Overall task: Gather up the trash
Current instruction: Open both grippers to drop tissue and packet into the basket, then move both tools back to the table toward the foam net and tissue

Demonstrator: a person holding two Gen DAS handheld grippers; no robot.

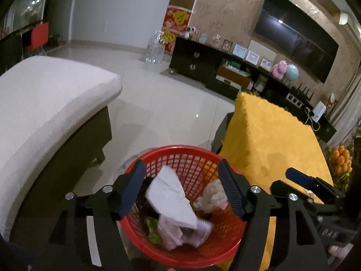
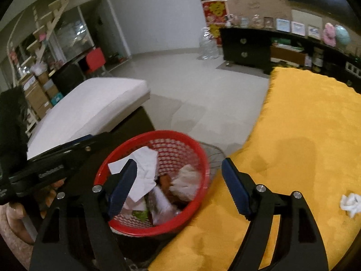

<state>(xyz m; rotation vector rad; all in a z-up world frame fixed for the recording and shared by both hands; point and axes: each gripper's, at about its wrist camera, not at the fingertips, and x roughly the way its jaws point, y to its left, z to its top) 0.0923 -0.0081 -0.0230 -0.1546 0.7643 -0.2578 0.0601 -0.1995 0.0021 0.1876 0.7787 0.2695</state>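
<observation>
A red mesh basket stands on the floor between a white-cushioned seat and a yellow-covered table. My left gripper hangs open above it. A flat white tissue lies loose and blurred below its fingers, touching neither pad, over a crumpled tissue and wrappers. In the right wrist view my right gripper is open over the same basket, nothing between its pads. White paper and a crumpled wad lie inside. Another crumpled white tissue rests on the yellow cloth.
The white cushioned seat is at the left, the yellow table at the right with oranges beyond it. A black cabinet and a large water bottle stand at the far wall across pale floor tiles.
</observation>
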